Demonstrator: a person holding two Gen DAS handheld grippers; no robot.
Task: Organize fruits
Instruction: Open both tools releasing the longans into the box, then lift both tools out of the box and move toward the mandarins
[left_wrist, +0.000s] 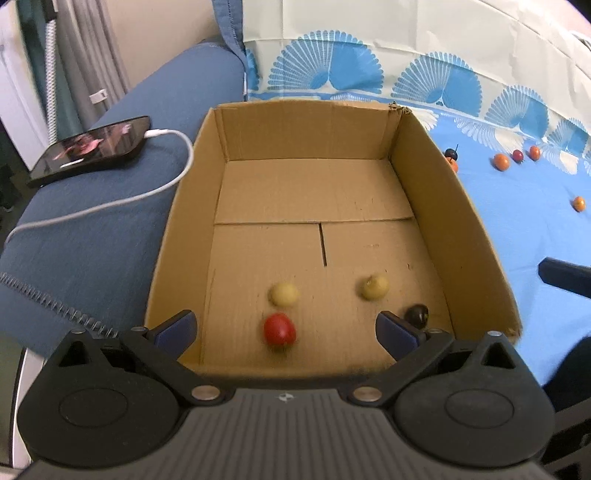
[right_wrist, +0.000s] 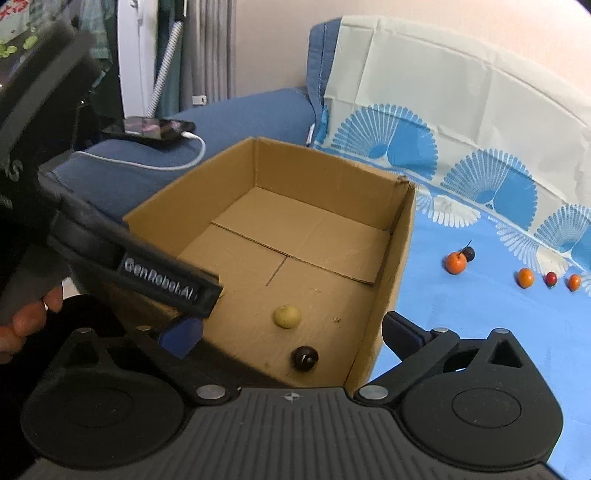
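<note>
Left wrist view
Left gripper (left_wrist: 286, 328): jaws spread wide, nothing between the pads, above the near end of the cardboard box (left_wrist: 454, 206).
Red fruit (left_wrist: 279, 329): on the box floor, near end, blurred, between the two fingers but apart from them.
Yellow fruits: one (left_wrist: 283, 294) just beyond the red one, other (left_wrist: 375, 287) to its right.
Dark fruit (left_wrist: 416, 314): near right corner, beside the right finger.
Phone (left_wrist: 92, 147): on the blue cushion (left_wrist: 92, 251), left of the box, white cable (left_wrist: 110, 201) plugged in.

Right wrist view
Right gripper (right_wrist: 291, 334): released, empty, straddling the box's right wall.
Inside the box: a yellow fruit (right_wrist: 287, 316) and the dark fruit (right_wrist: 304, 357) nearer.
Blue cloth (right_wrist: 461, 332): right of the box, with orange fruits (right_wrist: 455, 262) and a small red one (right_wrist: 551, 278) at the far right.
Person's hand (right_wrist: 26, 317): at the left edge, holding the other gripper's body.
</note>
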